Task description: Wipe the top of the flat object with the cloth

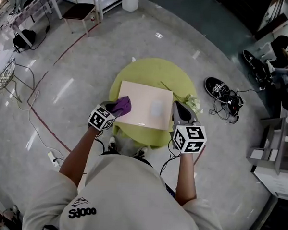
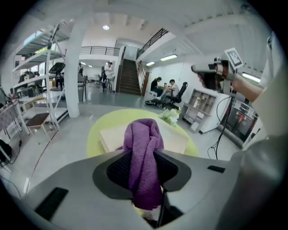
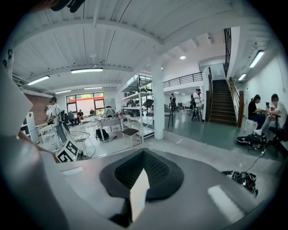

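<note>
Gripping a purple cloth [image 1: 122,105] in the left gripper [image 1: 114,110], with both jaws pressed into its folds and a bunched end standing out past the tips. Held that cloth at the near left corner of the flat board [image 1: 147,106], over its left edge; could not tell from any view whether touching or just above. Saw the board lying pale and flat across the middle of the round yellow-green table [image 1: 156,67], its near edge close to the table's near edge, a faint greyish patch right of its middle. Carried the right gripper [image 1: 181,114] raised above the table's right side, just beside the board's right edge, aimed out at the room rather than down. Had its jaws drawn together on nothing, only a pale sliver showing along their seam. Noted a small spray of white flowers [image 1: 193,102] at the table's right edge, beyond that gripper. Noted a dark shoe [image 1: 216,88] and tangled cables [image 1: 228,109] on the floor, well right of the table.
</note>
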Action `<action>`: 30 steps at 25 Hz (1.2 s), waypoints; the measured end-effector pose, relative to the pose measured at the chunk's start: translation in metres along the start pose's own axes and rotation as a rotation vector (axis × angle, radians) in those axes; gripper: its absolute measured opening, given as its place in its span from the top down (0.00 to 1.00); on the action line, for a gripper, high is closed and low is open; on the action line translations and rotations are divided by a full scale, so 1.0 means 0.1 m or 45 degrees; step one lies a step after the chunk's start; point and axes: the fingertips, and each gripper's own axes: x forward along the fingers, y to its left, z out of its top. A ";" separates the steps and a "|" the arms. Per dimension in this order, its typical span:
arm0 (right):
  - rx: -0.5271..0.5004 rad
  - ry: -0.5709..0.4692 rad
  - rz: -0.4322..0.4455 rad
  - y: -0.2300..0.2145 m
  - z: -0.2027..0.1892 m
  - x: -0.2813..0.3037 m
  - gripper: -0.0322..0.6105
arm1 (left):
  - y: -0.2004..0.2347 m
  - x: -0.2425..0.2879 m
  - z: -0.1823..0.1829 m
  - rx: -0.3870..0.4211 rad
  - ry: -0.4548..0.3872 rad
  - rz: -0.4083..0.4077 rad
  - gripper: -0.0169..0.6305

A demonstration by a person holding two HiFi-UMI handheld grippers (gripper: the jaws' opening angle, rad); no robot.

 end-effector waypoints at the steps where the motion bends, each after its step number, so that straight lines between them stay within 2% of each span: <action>1: -0.008 -0.018 -0.012 -0.05 0.07 -0.01 0.94 | 0.05 -0.06 0.21 0.009 -0.069 0.010 0.79; 5: -0.057 -0.092 -0.045 -0.18 0.39 -0.08 0.94 | 0.20 -0.35 1.11 0.025 -0.342 0.059 0.78; 9: -0.064 -0.153 -0.077 -0.28 0.71 -0.14 0.94 | 0.20 -0.71 1.89 0.068 -0.562 0.088 0.78; 13: -0.127 -0.251 -0.093 -0.27 1.09 -0.26 0.94 | 0.07 -1.08 2.49 0.137 -0.737 0.064 0.79; 16: -0.157 -0.321 -0.093 -0.26 1.33 -0.35 0.94 | -0.01 -1.38 2.80 0.168 -0.851 0.050 0.78; 21: -0.190 -0.422 -0.094 -0.26 1.66 -0.56 0.94 | -0.19 -1.75 3.13 0.271 -0.924 0.078 0.79; 24: -0.201 -0.470 -0.079 -0.21 1.79 -0.64 0.94 | -0.29 -1.85 3.23 0.348 -0.924 0.105 0.79; 30: -0.273 -0.479 -0.126 -0.21 1.86 -0.65 0.94 | -0.43 -1.90 3.34 0.506 -0.890 0.182 0.78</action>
